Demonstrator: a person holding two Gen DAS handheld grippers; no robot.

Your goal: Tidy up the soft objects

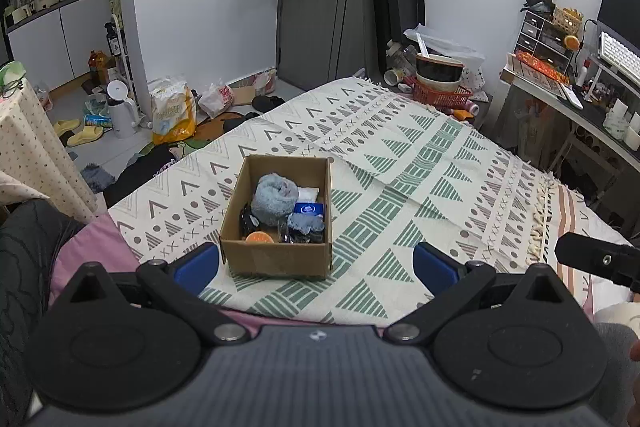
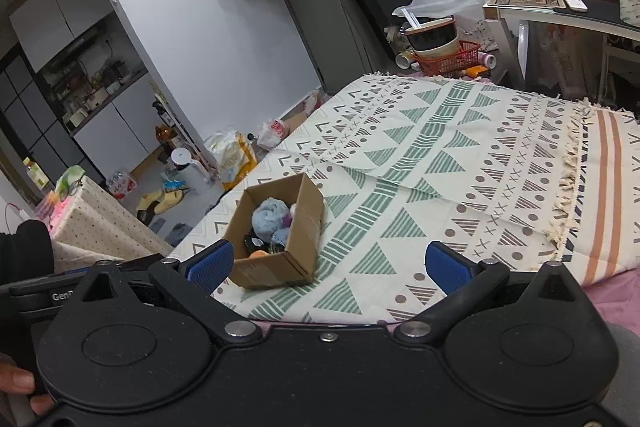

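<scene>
Blue pads of the left gripper sit wide apart w/ nothing held; cardboard box lies just ahead, between the fingers but nearer the left one, long axis running away from them. Inside: grey rolled towel, blue packet, orange item, dark bits. Right-wrist view: right gripper also spread, empty; box beside its left finger, angled. Left gripper looks better lined up. Bedspread past both grippers is bare.
</scene>
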